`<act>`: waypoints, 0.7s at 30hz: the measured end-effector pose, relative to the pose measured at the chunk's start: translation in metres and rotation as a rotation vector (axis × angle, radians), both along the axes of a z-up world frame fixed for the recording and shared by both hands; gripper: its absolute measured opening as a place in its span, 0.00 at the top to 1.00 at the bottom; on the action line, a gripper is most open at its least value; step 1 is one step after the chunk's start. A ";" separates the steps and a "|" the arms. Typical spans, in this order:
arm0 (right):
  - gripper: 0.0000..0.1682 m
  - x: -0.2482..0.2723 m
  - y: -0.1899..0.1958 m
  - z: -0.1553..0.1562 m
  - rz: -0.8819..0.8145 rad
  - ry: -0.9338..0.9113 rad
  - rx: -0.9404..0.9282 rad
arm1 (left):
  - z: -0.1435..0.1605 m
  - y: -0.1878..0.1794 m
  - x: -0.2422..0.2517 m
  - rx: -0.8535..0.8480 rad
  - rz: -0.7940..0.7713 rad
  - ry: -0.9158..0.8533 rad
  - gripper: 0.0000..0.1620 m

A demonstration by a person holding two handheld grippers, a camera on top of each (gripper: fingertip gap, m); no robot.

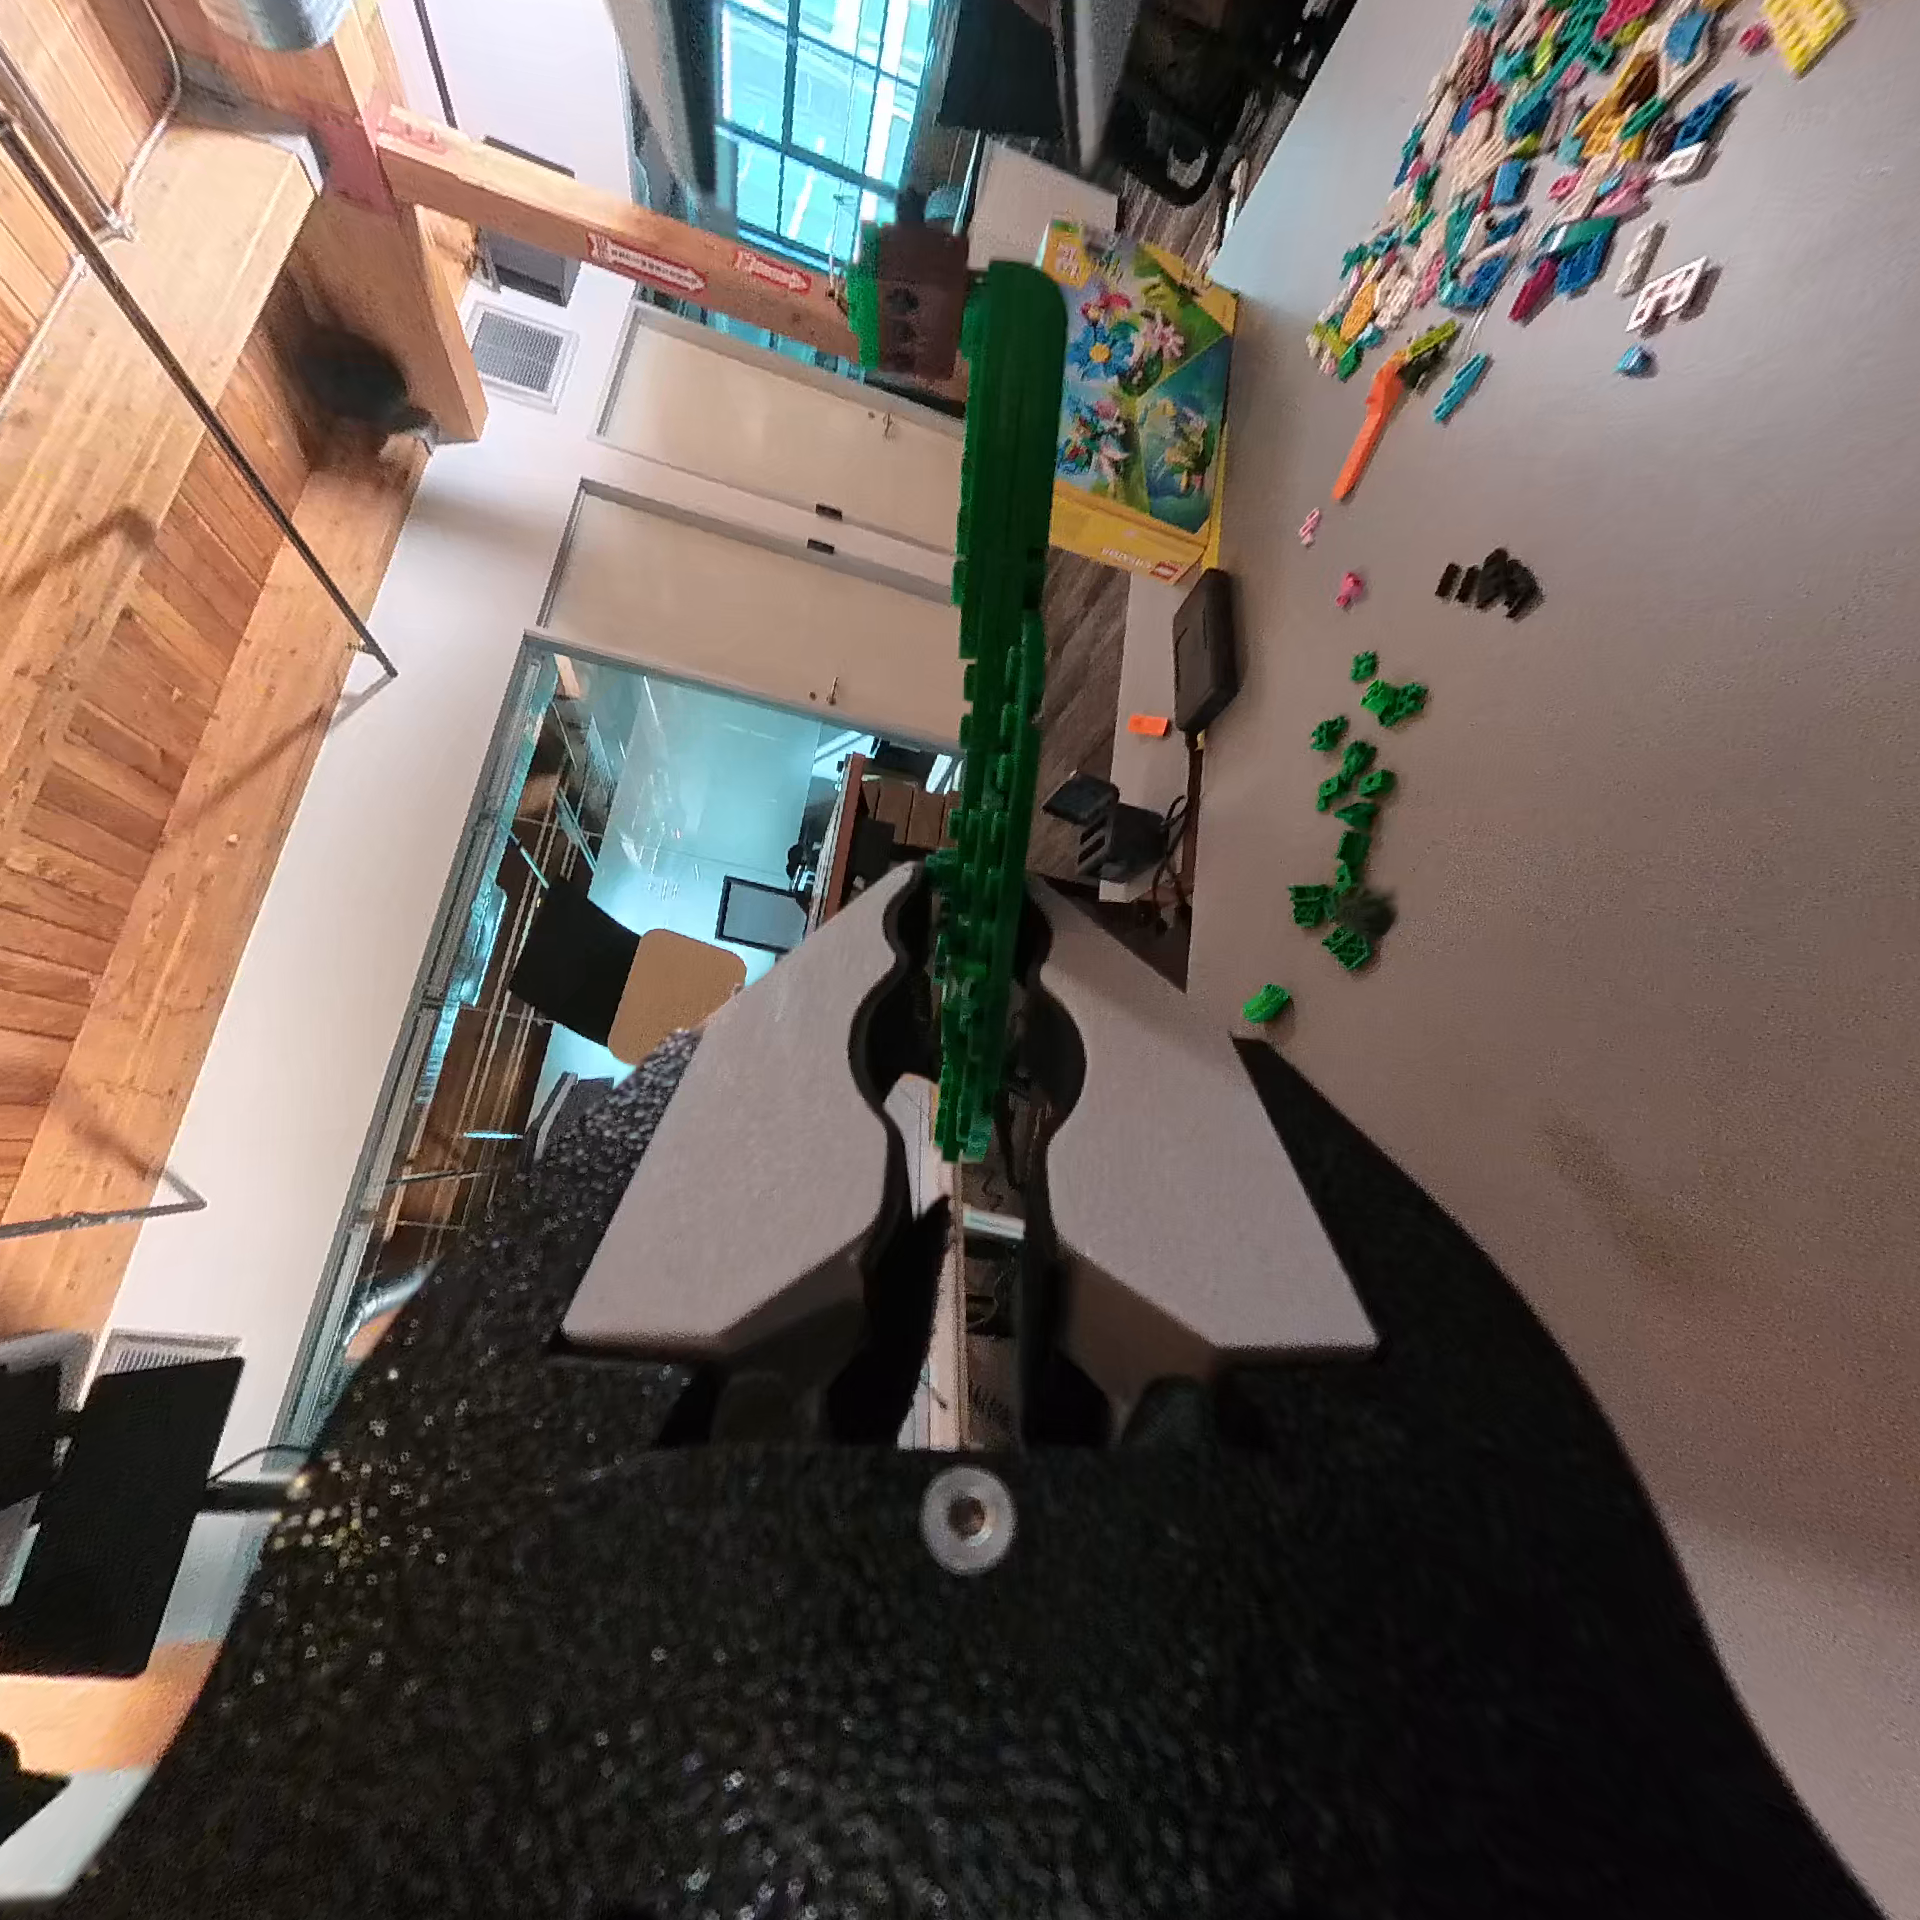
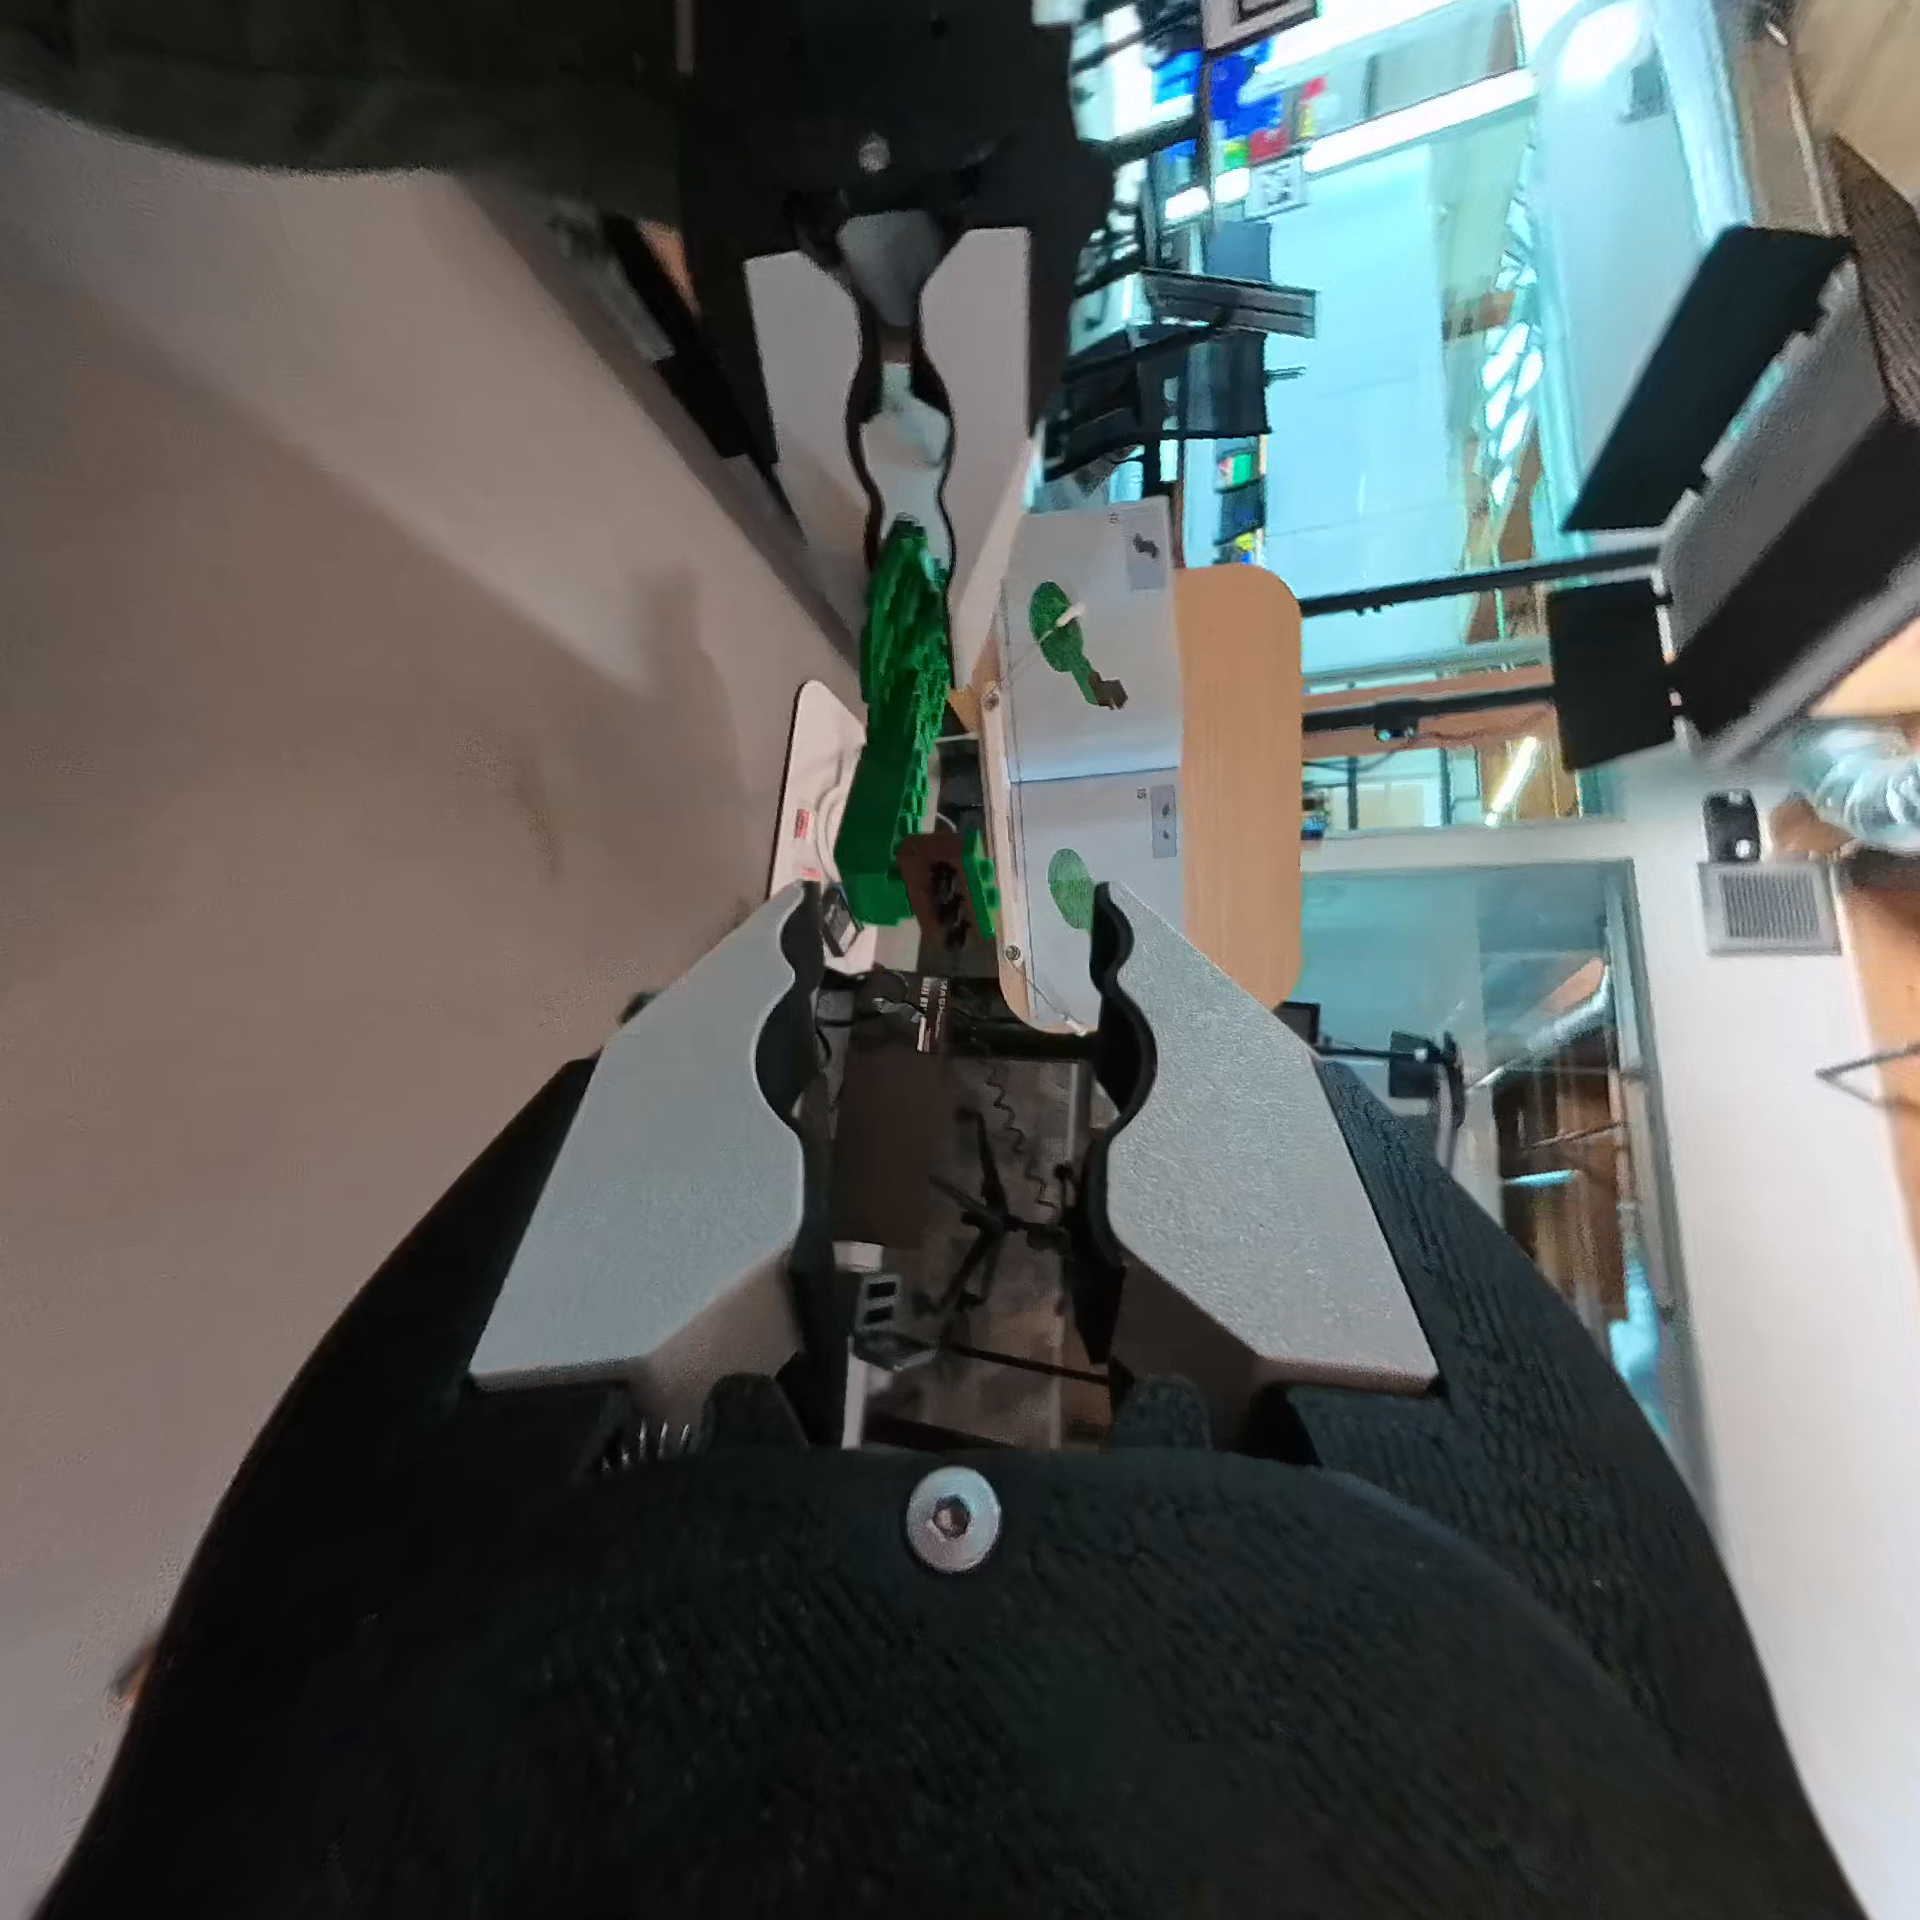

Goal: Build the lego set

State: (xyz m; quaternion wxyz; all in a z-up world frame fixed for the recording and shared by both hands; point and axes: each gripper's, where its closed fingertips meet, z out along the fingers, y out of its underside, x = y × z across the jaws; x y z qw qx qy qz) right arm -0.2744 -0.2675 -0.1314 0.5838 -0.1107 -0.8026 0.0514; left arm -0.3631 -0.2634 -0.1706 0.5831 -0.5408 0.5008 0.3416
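The left claw is clamped on the near end of the stiff, light green plate assembly, held off the surface; the right claw, spread wide and empty, should probably grip its edges, since the brown piece at its far end may snap off.

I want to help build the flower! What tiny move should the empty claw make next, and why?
Probably ease the open right claw forward to the brown piece at the tip of the green plate assembly. The left claw holds that assembly's other end in the air, so its tip is free to grab.
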 end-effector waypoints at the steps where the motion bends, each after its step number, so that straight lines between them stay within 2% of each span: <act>1: 0.70 0.003 0.004 0.003 -0.009 0.031 -0.055 | 0.000 0.001 -0.004 0.001 0.012 -0.001 0.92; 3: 0.70 0.006 0.015 0.004 -0.040 0.094 -0.196 | 0.000 0.003 -0.013 0.003 0.031 -0.010 0.93; 5: 0.71 0.005 0.033 -0.010 -0.090 0.109 -0.327 | 0.001 0.004 -0.021 0.008 0.043 -0.026 0.93; 12: 0.72 -0.034 0.115 -0.126 -0.358 -0.046 -0.596 | 0.008 0.001 -0.056 0.054 0.129 -0.074 0.93; 19: 0.76 -0.106 0.224 -0.208 -0.569 -0.187 -0.770 | 0.013 -0.007 -0.080 0.080 0.179 -0.116 0.93; 21: 0.78 -0.123 0.267 -0.230 -0.704 -0.214 -0.861 | 0.013 -0.008 -0.084 0.083 0.190 -0.122 0.93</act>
